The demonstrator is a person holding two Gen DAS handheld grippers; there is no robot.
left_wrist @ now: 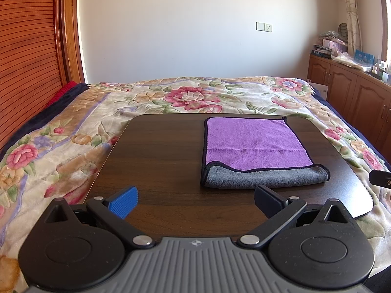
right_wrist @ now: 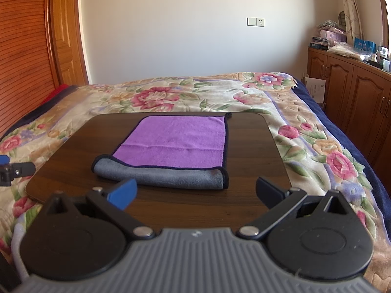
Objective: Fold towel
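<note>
A purple towel with a grey underside (left_wrist: 256,146) lies folded on the dark wooden table (left_wrist: 151,161), on its right half. The fold is at the near edge, where the grey side shows. It also shows in the right wrist view (right_wrist: 176,146), on the table (right_wrist: 254,146). My left gripper (left_wrist: 195,199) is open and empty, just short of the towel's near edge and left of it. My right gripper (right_wrist: 195,191) is open and empty, just before the towel's near right corner. The tip of the left gripper shows at the far left of the right wrist view (right_wrist: 14,169).
The table stands on a bed with a floral blanket (left_wrist: 73,127). A wooden wardrobe (left_wrist: 27,48) is on the left. A low wooden cabinet (right_wrist: 354,92) with clutter on top is on the right. A white wall is behind the bed.
</note>
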